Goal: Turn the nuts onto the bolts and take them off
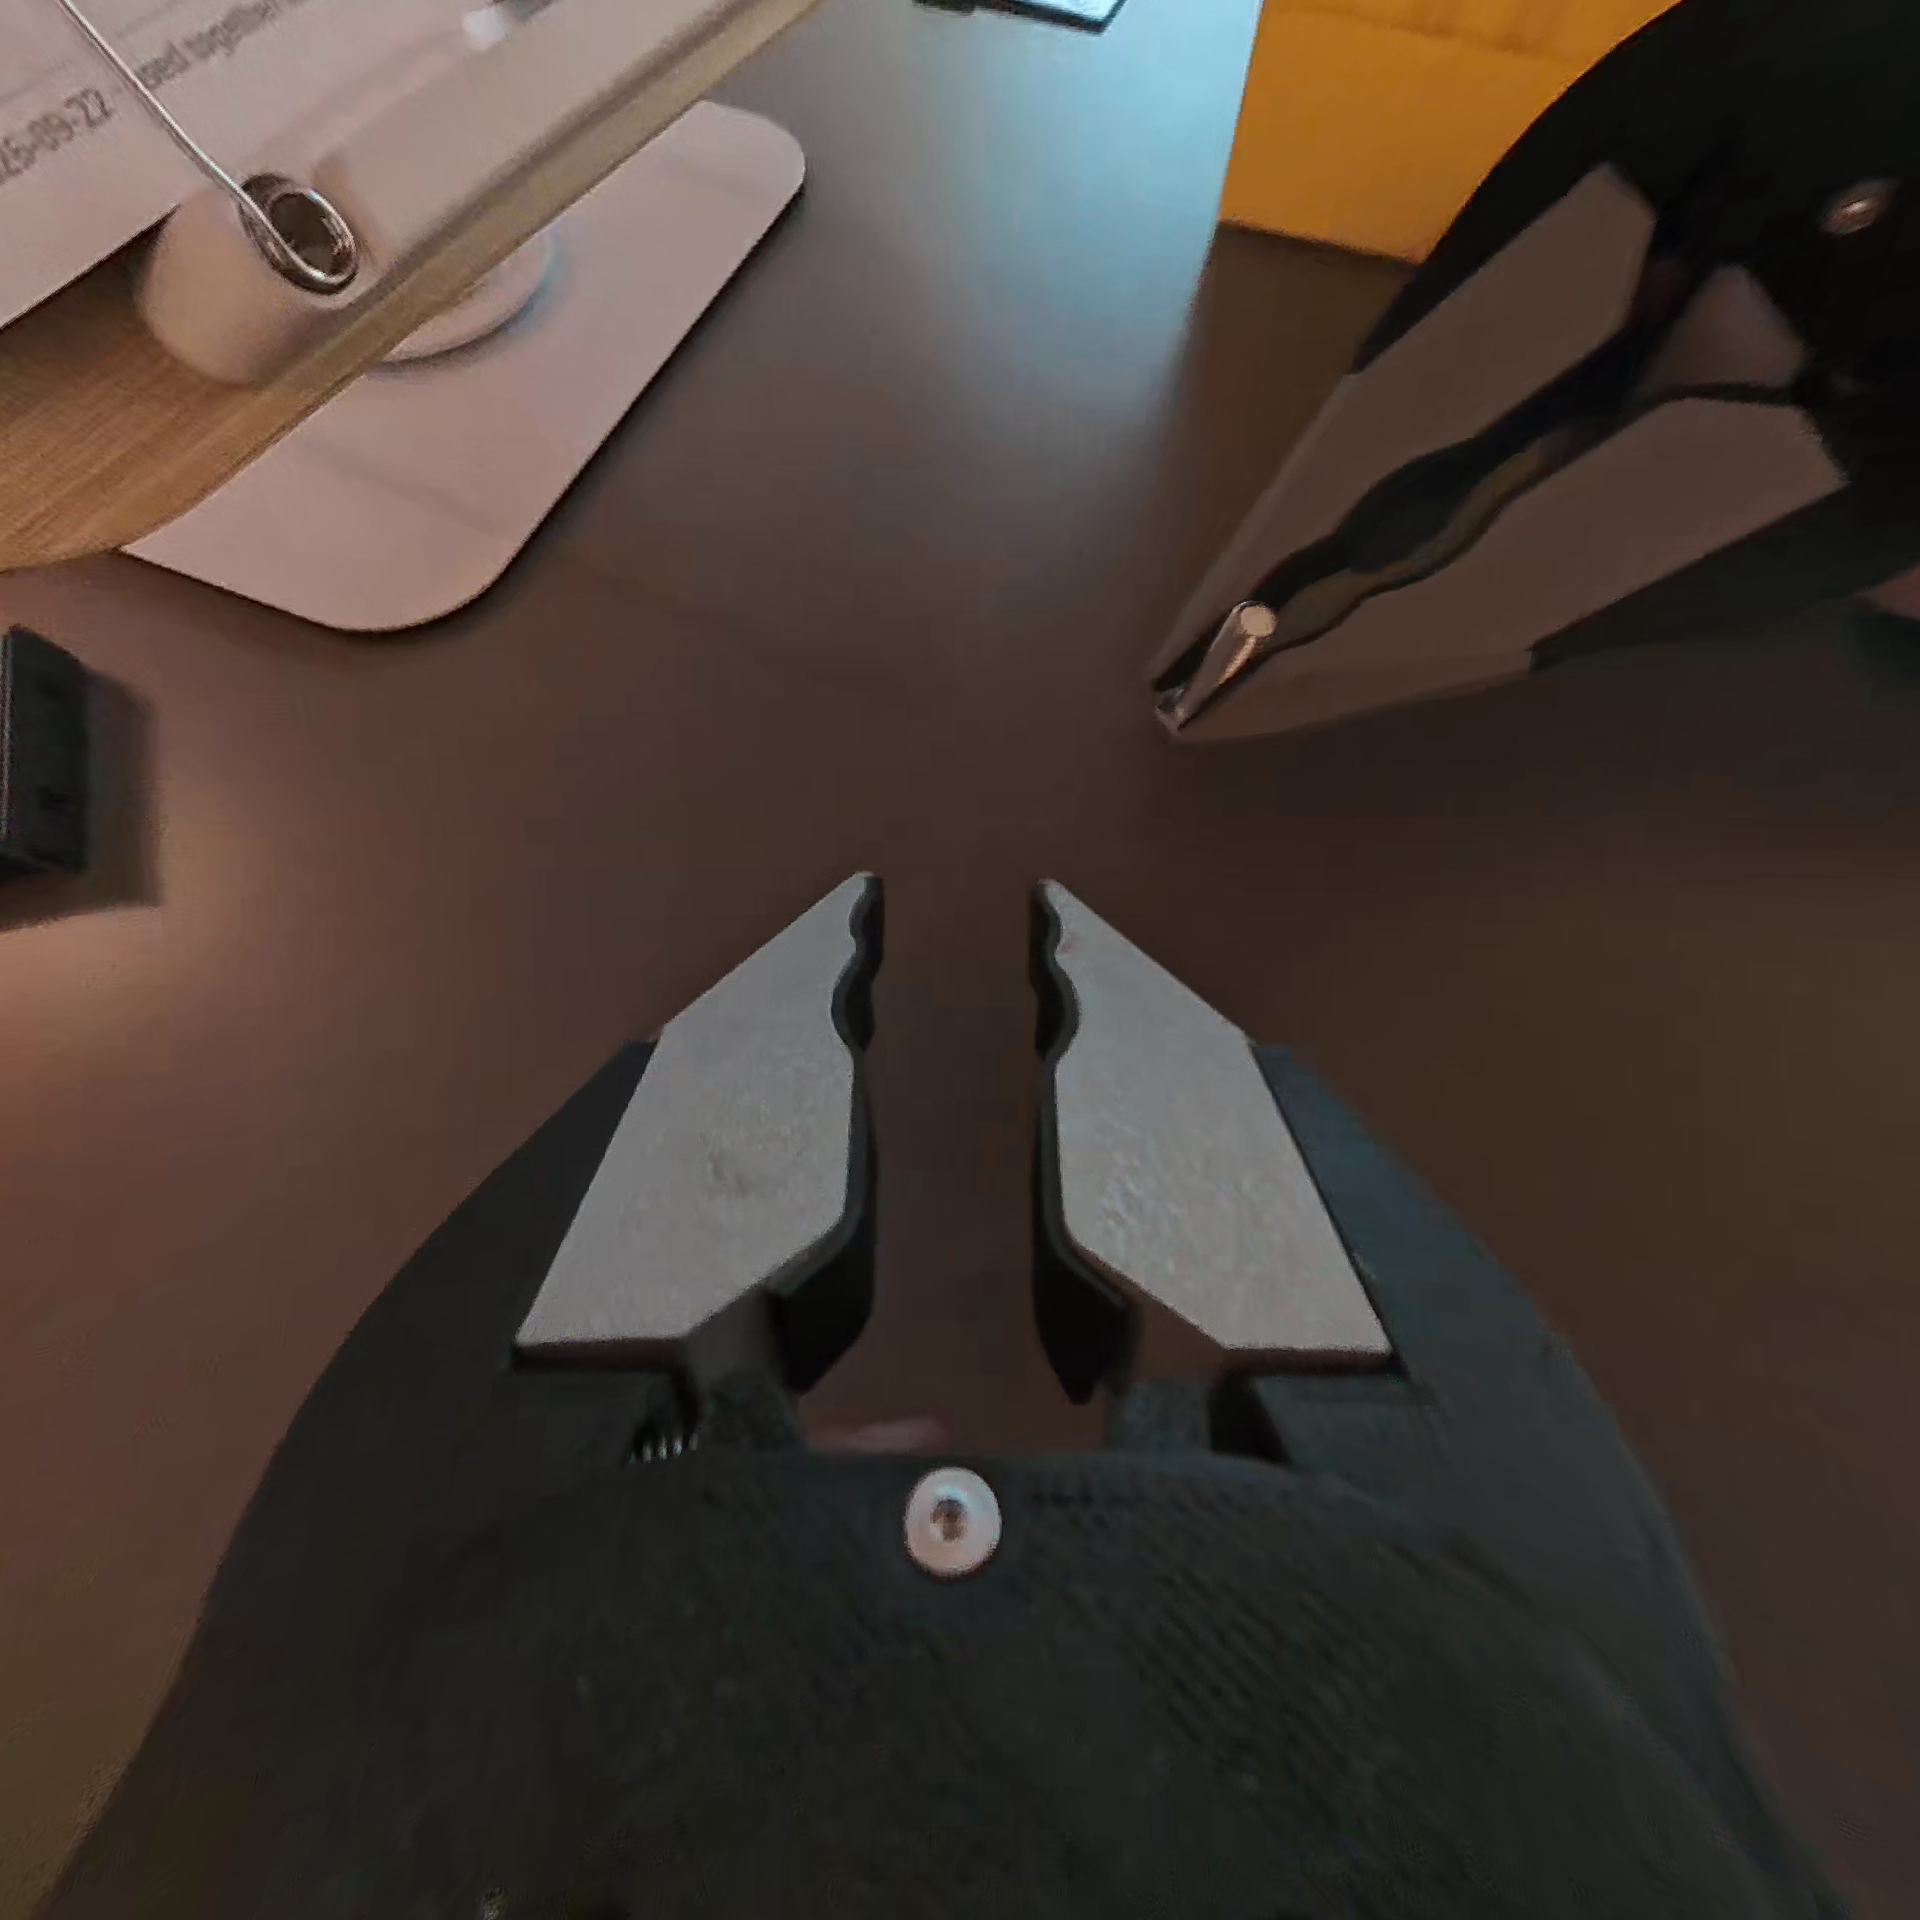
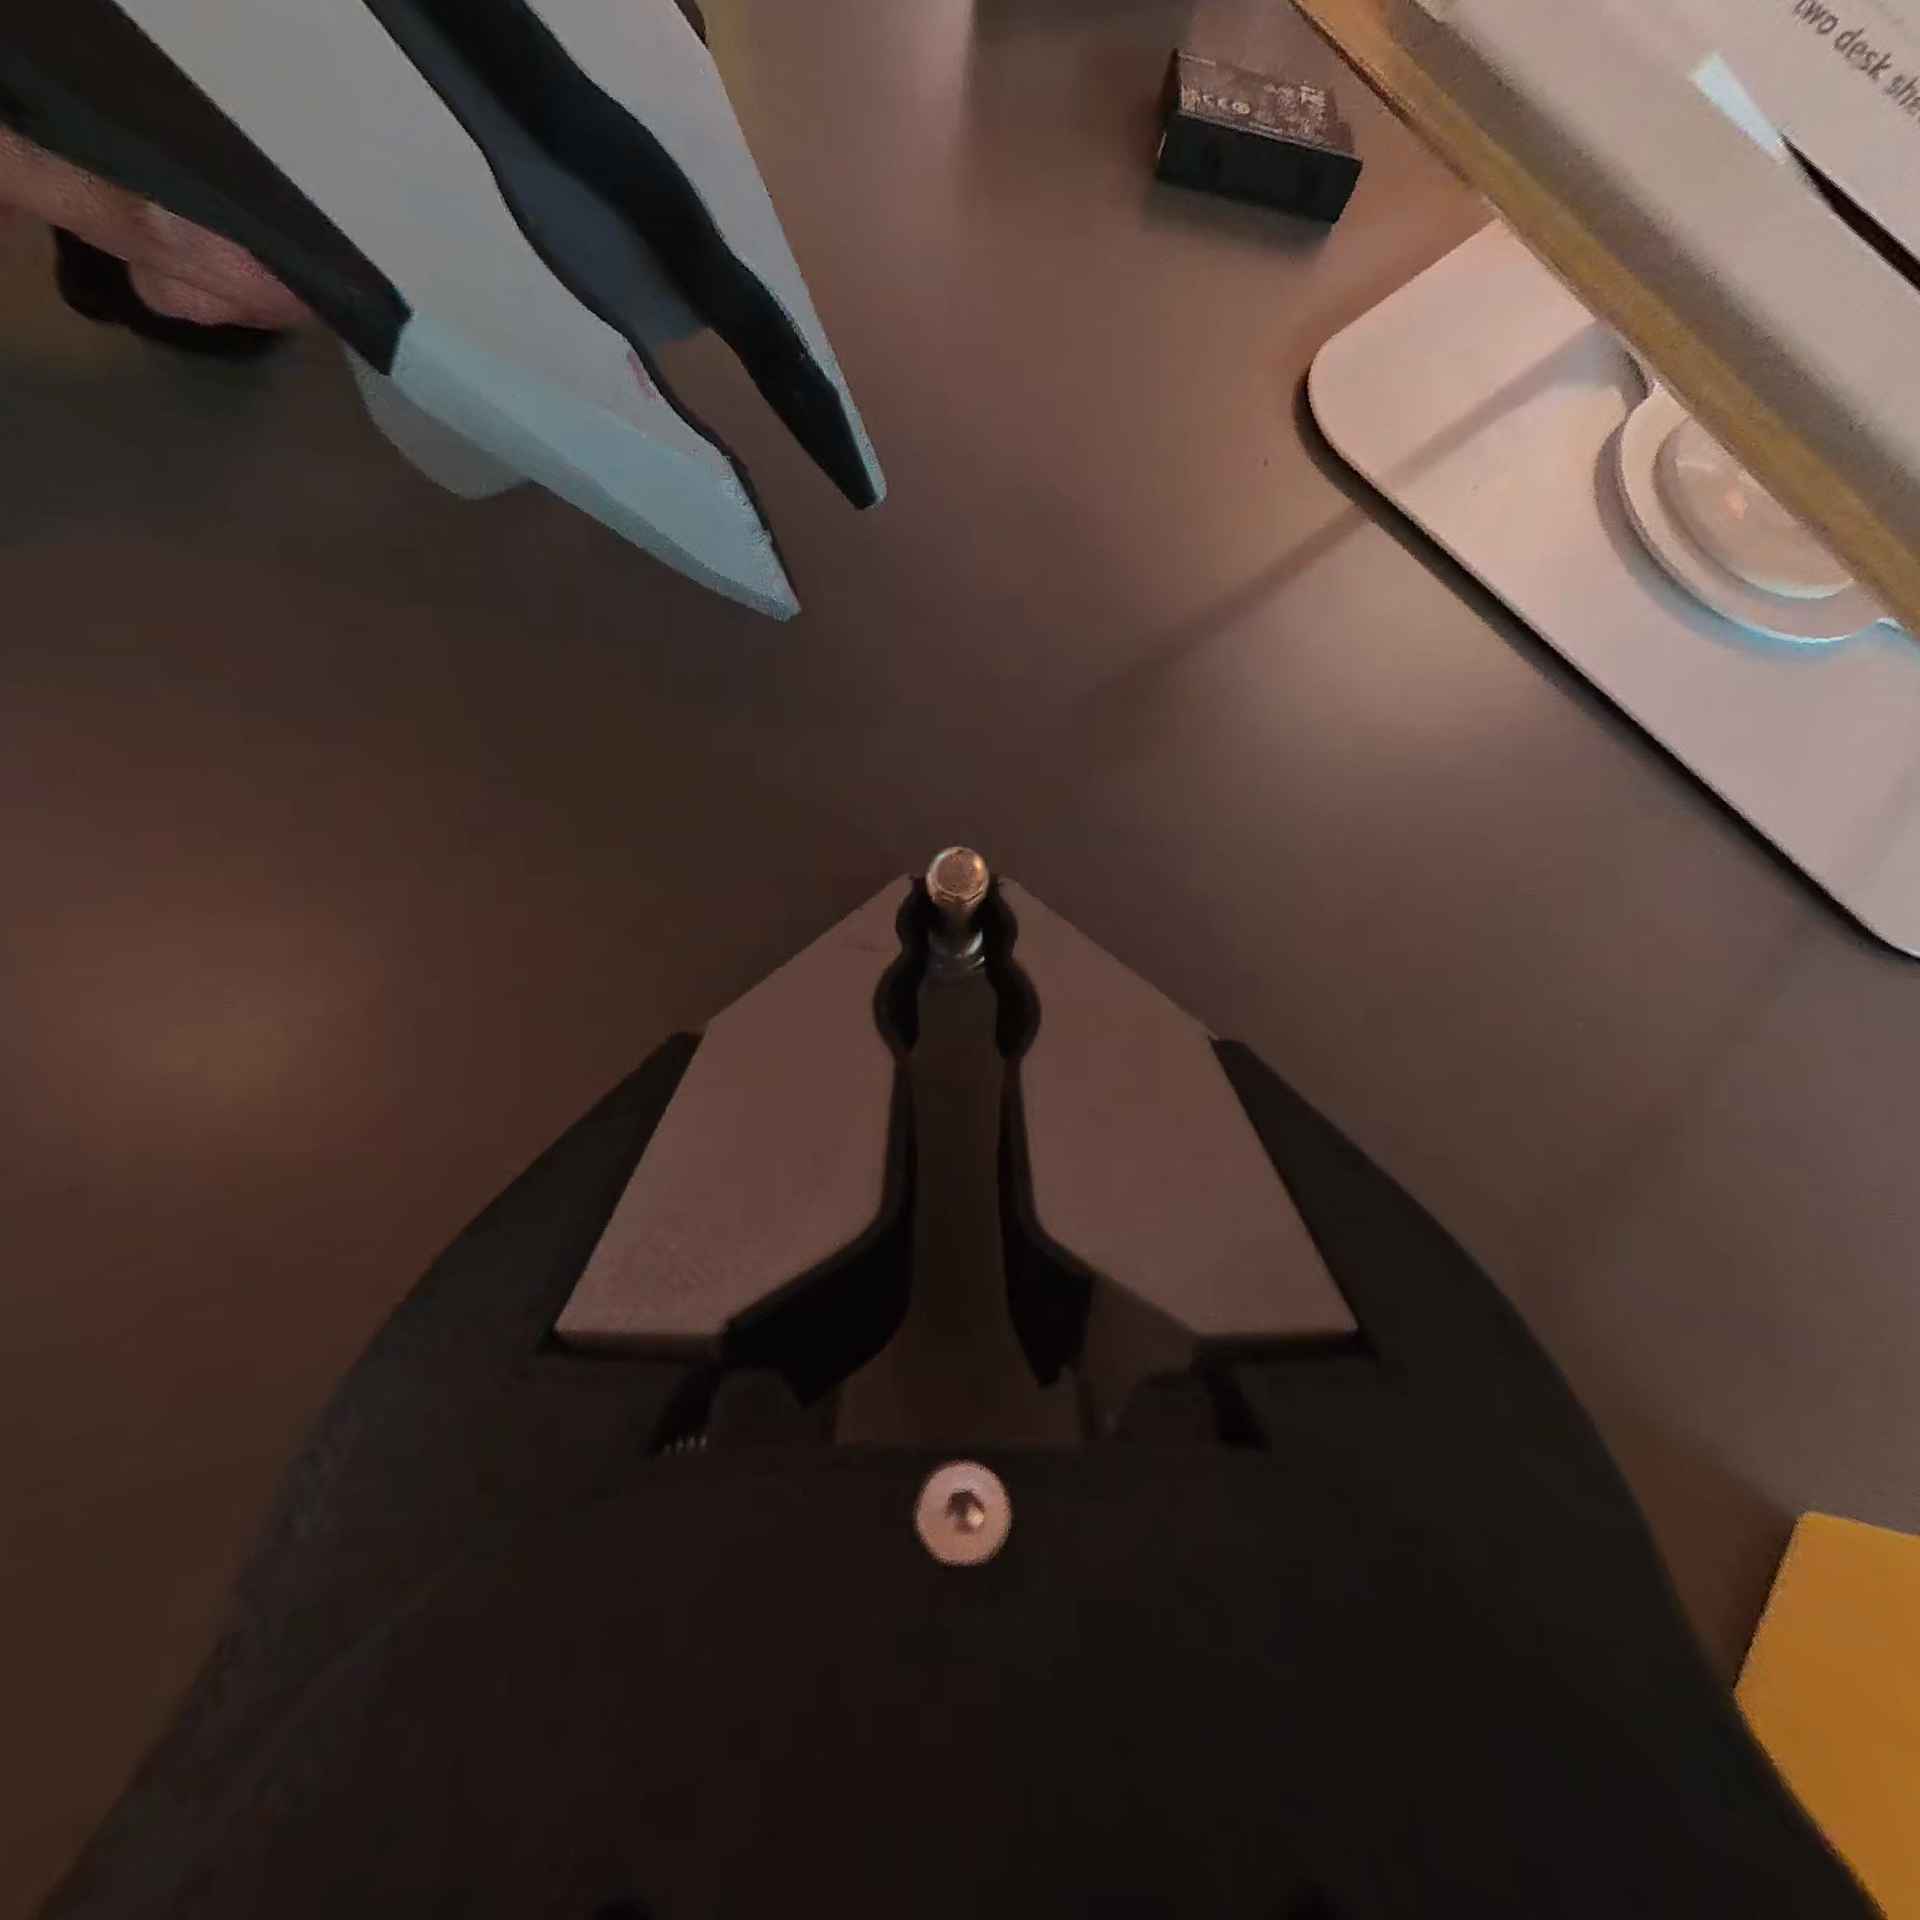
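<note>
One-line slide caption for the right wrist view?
Right gripper clamps a bolt above the dark table; the open left gripper hovers opposite.

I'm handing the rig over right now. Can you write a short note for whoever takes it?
Right gripper: shut on the bolt, pinched at the fingertips, shaft pointing forward above the dark table.
Left gripper: open, holding nothing, apart from the bolt.
No nut shows in either view; whether one sits on the bolt cannot be told.
Done: bolt picked up.
Left: find a nut, thread it on, then take it off.
</note>
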Available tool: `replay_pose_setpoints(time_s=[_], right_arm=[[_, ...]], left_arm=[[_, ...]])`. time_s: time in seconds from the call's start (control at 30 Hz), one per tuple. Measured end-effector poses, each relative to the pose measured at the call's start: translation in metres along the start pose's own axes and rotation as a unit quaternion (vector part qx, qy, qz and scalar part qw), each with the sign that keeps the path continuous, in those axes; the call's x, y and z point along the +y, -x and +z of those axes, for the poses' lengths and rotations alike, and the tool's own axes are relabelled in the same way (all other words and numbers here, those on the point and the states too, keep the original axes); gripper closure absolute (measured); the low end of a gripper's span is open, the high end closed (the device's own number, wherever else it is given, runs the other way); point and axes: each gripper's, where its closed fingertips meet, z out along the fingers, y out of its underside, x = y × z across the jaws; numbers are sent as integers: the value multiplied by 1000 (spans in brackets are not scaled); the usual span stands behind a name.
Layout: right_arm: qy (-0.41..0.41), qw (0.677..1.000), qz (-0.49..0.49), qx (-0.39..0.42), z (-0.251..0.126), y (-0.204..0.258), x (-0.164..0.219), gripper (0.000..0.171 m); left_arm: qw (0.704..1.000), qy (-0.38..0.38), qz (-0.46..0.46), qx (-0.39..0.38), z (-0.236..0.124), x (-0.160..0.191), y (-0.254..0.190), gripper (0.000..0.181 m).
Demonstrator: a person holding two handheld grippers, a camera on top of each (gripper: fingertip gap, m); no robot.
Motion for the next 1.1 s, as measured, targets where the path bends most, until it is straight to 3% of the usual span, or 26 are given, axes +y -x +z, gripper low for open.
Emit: replay_pose_setpoints(time_s=[0.23, 0.47, 0.53, 0.8, 0.93, 1.1], right_arm=[[-13, 999, 30, -27, -3, -1, -1, 159], [-87, 993, 64, -49, -16, -10, -21, 132], [-119, 989, 75, -36, -21, -17, -30, 119], [-191, 978, 81, 38, -38, -42, -50, 102], [-217, 967, 90, 94, -54, -63, -51, 92], [-226, 958, 141, 108, -64, -82, -37, 85]], left_arm=[[1000, 12, 6, -21, 4, 2, 5, 155], [999, 1, 20, -32, 3, -1, 8, 155], [999, -2, 28, -37, 3, -3, 9, 155], [998, -45, 17, -42, -4, -14, 14, 157], [997, -49, 27, -43, -3, -16, 12, 158], [997, -36, 56, -41, 2, -15, 3, 159]])
